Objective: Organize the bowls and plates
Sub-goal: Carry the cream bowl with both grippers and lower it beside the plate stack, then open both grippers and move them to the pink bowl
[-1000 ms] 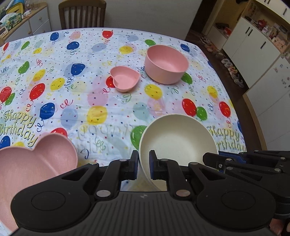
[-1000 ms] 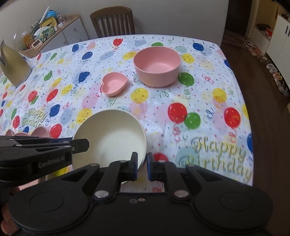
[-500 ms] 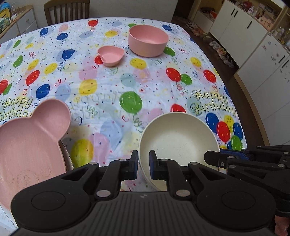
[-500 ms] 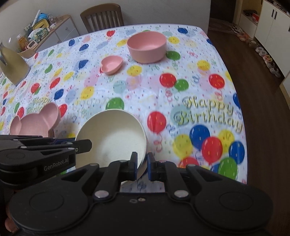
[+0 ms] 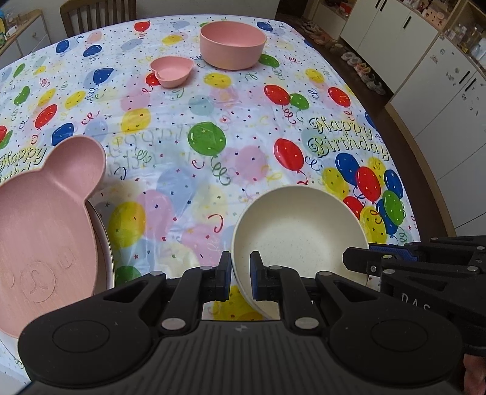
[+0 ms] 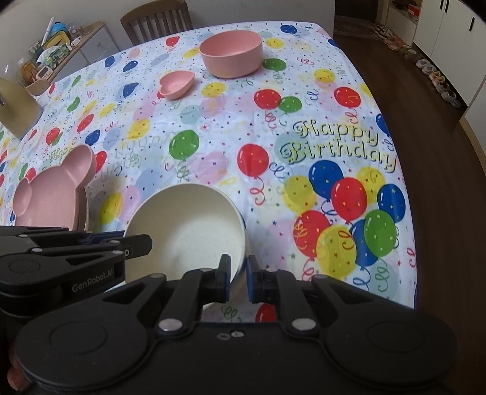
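Left claw: the left claw (image 5: 240,275) is clamped on the near-left rim of the cream bowl (image 5: 300,237), one finger outside the wall and one inside.
Right claw: the right claw (image 6: 236,278) is clamped on the near-right rim of the same cream bowl (image 6: 188,234), its two fingers set either side of the wall.
Cream bowl: held between both claws above the near part of the desk (image 5: 182,145), opening upward and tipped a little toward the far side; whether its base touches the cloth cannot be told.
Bear-shaped plate: the pink bear-shaped plate (image 5: 42,224) lies to the left of the cream bowl, near it but apart, resting on top of a round plate (image 5: 106,243) whose pale edge shows under its right side.
Heart-shaped dish: a small pink heart-shaped dish (image 5: 171,71) sits toward the far side of the desk, well apart from the cream bowl.
Pink bowl: a larger round pink bowl (image 5: 232,45) stands upright just beside the heart-shaped dish, to its right and a little farther back.
Cloth: a balloon-printed tablecloth (image 6: 334,145) with "Happy Birthday" lettering covers the desk.
Surroundings: a wooden chair (image 6: 156,18) stands at the far edge; white cabinets (image 5: 425,60) line the right wall.
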Motion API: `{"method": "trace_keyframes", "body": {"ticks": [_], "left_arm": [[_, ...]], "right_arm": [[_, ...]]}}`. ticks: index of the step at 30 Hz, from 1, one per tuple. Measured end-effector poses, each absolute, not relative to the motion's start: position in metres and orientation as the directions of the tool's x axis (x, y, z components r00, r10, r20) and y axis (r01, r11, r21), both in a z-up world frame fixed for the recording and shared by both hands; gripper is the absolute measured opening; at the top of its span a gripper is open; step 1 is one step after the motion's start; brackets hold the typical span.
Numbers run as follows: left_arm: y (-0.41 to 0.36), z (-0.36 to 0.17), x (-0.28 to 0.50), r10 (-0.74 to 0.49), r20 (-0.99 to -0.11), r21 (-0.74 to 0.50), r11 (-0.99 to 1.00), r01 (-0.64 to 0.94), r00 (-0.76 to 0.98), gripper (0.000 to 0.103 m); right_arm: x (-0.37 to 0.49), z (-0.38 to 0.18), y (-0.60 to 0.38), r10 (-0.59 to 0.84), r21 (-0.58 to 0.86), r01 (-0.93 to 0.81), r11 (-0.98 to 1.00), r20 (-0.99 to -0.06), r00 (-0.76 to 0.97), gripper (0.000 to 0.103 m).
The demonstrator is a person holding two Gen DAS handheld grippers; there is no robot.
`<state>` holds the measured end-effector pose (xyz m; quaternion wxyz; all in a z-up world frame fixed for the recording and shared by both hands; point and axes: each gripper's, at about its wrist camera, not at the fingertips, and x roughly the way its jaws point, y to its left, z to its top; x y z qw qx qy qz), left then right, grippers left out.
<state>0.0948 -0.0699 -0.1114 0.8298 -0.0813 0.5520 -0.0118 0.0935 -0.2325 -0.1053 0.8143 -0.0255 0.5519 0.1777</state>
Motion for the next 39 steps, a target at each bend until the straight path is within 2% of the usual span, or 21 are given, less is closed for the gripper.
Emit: {"method": "trace_keyframes", "body": {"ticks": [15, 21, 27, 35, 39], "left_arm": [[-0.072, -0.12, 0.092, -0.119, -0.92, -0.154, 0.986, -0.067, 0.374, 0.012], [-0.069, -0.121, 0.091, -0.123, -0.918, -0.162, 0.984, -0.073, 0.376, 0.012], [-0.06, -0.111, 0.088, -0.131, -0.905, -0.176, 0.981, -0.076, 0.404, 0.012], [-0.043, -0.088, 0.087, -0.143, -0.868, -0.204, 0.976, -0.078, 0.476, 0.013], [-0.036, -0.07, 0.091, -0.141, -0.837, -0.21, 0.975, -0.073, 0.528, 0.015]], "right_arm": [[0.089, -0.117, -0.234, 0.245, 0.15, -0.3, 0.942, -0.918, 0.311, 0.01], [0.089, -0.117, -0.235, 0.251, 0.16, -0.293, 0.943, -0.918, 0.306, 0.019], [0.088, -0.106, -0.239, 0.246, 0.153, -0.282, 0.947, -0.91, 0.333, 0.024], [0.088, -0.079, -0.241, 0.293, 0.173, -0.313, 0.934, -0.873, 0.39, 0.033], [0.093, -0.065, -0.239, 0.308, 0.174, -0.327, 0.929, -0.854, 0.418, 0.042]]}}
